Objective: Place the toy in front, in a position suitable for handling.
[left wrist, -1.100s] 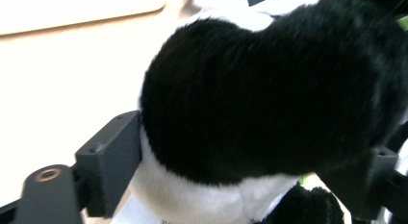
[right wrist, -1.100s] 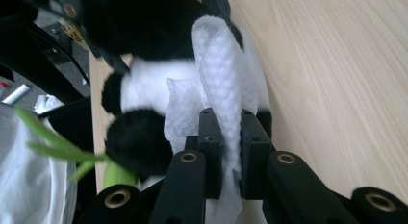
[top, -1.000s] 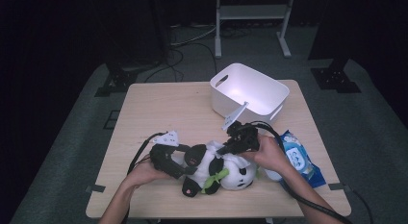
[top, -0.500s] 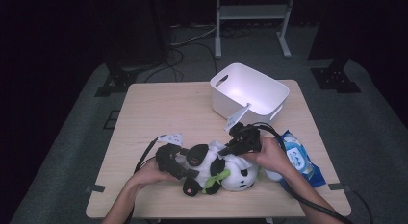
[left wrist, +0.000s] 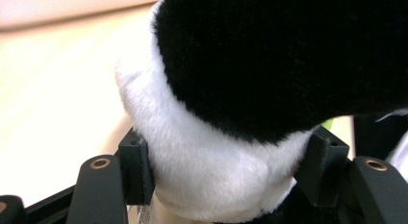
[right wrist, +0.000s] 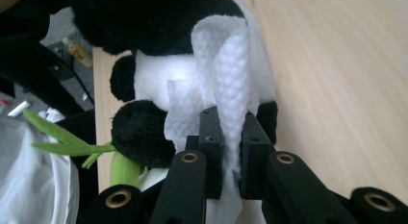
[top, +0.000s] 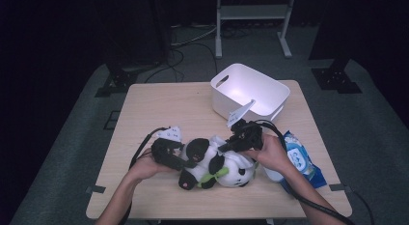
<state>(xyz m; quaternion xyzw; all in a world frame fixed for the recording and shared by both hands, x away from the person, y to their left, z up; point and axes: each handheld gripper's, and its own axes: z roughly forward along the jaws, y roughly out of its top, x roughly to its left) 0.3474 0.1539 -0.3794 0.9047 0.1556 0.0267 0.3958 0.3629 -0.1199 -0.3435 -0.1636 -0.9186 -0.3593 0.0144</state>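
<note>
Near the table's [top: 144, 114] front edge, my left gripper [left wrist: 226, 178] has just closed its jaws onto the plush panda [top: 219, 164]; my right gripper [right wrist: 230, 137] pinches a white wipe [right wrist: 231, 65] against it. No readable writing.

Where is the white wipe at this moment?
In the right gripper view, the white wipe is pinched between the jaws of the right gripper and lies against the toy panda, on the near part of the table.
</note>
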